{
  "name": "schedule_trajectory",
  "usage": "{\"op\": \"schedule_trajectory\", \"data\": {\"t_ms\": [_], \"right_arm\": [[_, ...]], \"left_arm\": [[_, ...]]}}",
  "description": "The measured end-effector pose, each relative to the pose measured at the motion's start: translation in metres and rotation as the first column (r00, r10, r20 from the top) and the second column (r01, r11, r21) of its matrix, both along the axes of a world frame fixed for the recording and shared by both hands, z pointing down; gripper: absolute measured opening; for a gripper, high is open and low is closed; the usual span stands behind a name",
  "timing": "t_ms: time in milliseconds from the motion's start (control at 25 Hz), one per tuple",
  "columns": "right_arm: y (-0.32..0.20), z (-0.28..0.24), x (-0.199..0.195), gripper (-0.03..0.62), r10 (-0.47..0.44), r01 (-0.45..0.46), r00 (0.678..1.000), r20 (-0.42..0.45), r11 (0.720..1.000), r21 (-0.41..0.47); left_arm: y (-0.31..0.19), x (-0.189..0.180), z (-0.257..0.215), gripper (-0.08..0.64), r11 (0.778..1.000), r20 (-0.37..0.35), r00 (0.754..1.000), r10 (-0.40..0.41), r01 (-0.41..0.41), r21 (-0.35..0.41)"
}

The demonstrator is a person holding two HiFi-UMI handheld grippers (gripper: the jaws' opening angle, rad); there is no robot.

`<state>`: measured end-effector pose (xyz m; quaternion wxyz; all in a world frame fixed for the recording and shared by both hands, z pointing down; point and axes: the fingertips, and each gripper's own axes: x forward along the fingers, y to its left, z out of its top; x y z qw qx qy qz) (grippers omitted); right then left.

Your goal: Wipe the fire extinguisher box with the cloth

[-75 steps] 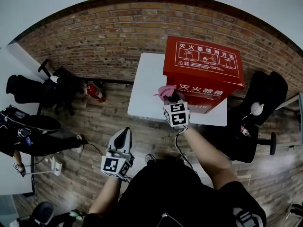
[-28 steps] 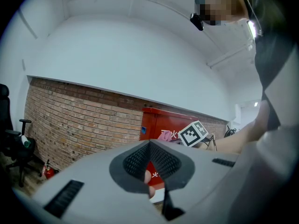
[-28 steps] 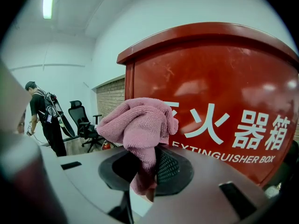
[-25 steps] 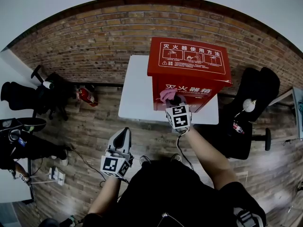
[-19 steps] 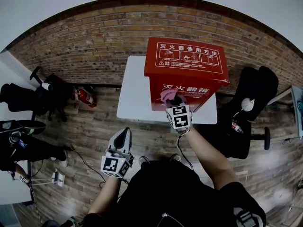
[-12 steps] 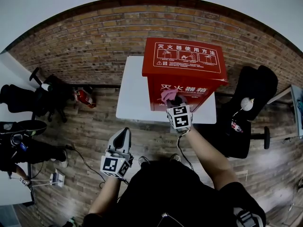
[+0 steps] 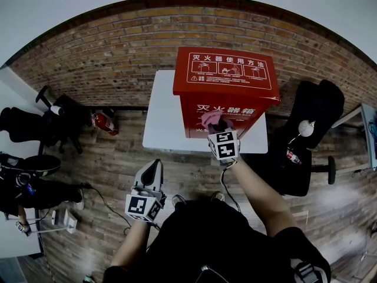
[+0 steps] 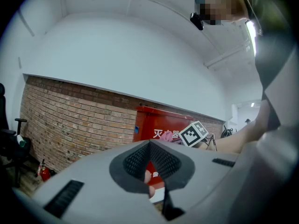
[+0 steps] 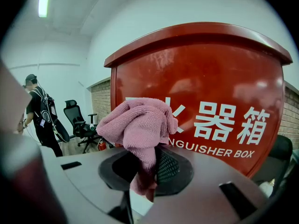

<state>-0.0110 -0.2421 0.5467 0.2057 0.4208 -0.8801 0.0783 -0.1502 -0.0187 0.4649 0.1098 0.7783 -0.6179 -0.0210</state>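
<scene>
R claw (image 9: 147,171) was clamped on the pink cloth (image 9: 138,122), held up at the red box (image 9: 210,78) front, near the left lettering; contact unclear.
The box stood on the right half of the table (image 7: 162,122). Best bet: press flat, even side strokes, stop short of the lid overhang above and the table's near edge below. Open room to the left over bare table; chair (image 7: 318,108) close on the right. L claw (image 8: 149,167) was closed, empty, low, well apart.
</scene>
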Motion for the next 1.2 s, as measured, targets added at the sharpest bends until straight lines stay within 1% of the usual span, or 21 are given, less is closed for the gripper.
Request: {"op": "schedule_trajectory", "data": {"t_ms": [80,320,440,560,680,800,840,960,1080,1200], "right_arm": [[-0.001,0.001,0.003,0.077,0.004,-0.004,1.0,-0.001,1.0,-0.001],[-0.002,0.001,0.011,0.077,0.02,-0.02,1.0,-0.003,1.0,-0.006],[-0.002,0.0,0.014,0.077,0.025,-0.025,1.0,-0.003,1.0,-0.006],[-0.003,0.001,0.018,0.077,0.032,-0.032,0.999,-0.007,0.999,-0.009],[-0.004,0.002,0.021,0.077,0.038,-0.038,0.999,-0.008,0.999,-0.012],[-0.004,0.002,0.024,0.077,0.043,-0.043,0.999,-0.01,0.999,-0.013],[-0.004,0.002,0.026,0.075,0.046,-0.046,0.999,-0.011,0.999,-0.014],[-0.005,0.002,0.029,0.077,0.05,-0.05,0.999,-0.013,0.999,-0.014],[-0.006,0.003,0.034,0.077,0.056,-0.057,0.998,-0.017,0.998,-0.016],[-0.007,0.004,0.038,0.077,0.063,-0.063,0.998,-0.018,0.998,-0.017]], "left_arm": [[-0.002,0.001,-0.002,0.023,1.0,0.007,1.0,-0.001,0.001,0.01],[-0.002,0.006,-0.003,0.023,1.0,0.007,1.0,0.009,-0.009,0.008],[0.0,0.008,-0.002,0.023,1.0,-0.004,1.0,0.016,-0.016,0.003],[-0.001,0.008,-0.004,0.023,1.0,0.008,1.0,0.014,-0.014,-0.006],[-0.001,0.009,-0.003,0.023,1.0,0.01,1.0,0.018,-0.018,0.004],[0.0,0.012,-0.004,0.023,0.999,0.013,1.0,0.022,-0.021,-0.036],[0.0,0.013,-0.004,0.023,0.999,0.012,1.0,0.023,-0.022,-0.037],[0.0,0.015,-0.004,0.023,1.0,0.005,1.0,0.029,-0.029,-0.007],[0.0,0.017,-0.005,0.023,0.999,0.006,1.0,0.03,-0.03,-0.019],[0.0,0.017,-0.002,0.023,0.999,0.008,0.999,0.034,-0.034,-0.01]]}}
